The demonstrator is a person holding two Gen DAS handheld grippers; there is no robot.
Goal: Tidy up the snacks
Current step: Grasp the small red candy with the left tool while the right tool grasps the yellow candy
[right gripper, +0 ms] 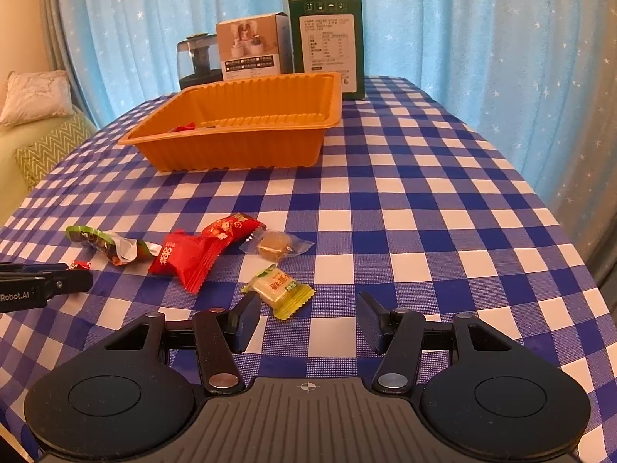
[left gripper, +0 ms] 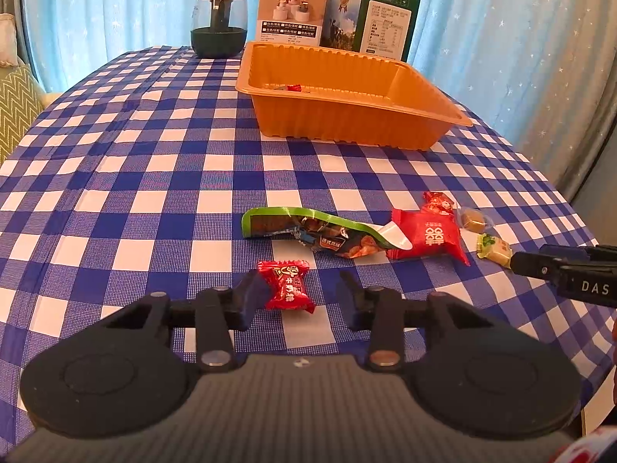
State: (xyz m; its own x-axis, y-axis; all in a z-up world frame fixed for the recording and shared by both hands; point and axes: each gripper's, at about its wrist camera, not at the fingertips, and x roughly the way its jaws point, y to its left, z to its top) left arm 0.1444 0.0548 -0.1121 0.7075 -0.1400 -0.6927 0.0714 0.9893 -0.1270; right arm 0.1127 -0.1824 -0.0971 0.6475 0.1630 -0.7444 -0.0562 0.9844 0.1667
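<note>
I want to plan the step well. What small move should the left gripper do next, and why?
Probably close the left gripper on the small red twist-wrapped candy. The candy lies on the checked tablecloth between its open fingers, one finger at the wrapper, the other apart. The orange plastic tray waits beyond.
</note>
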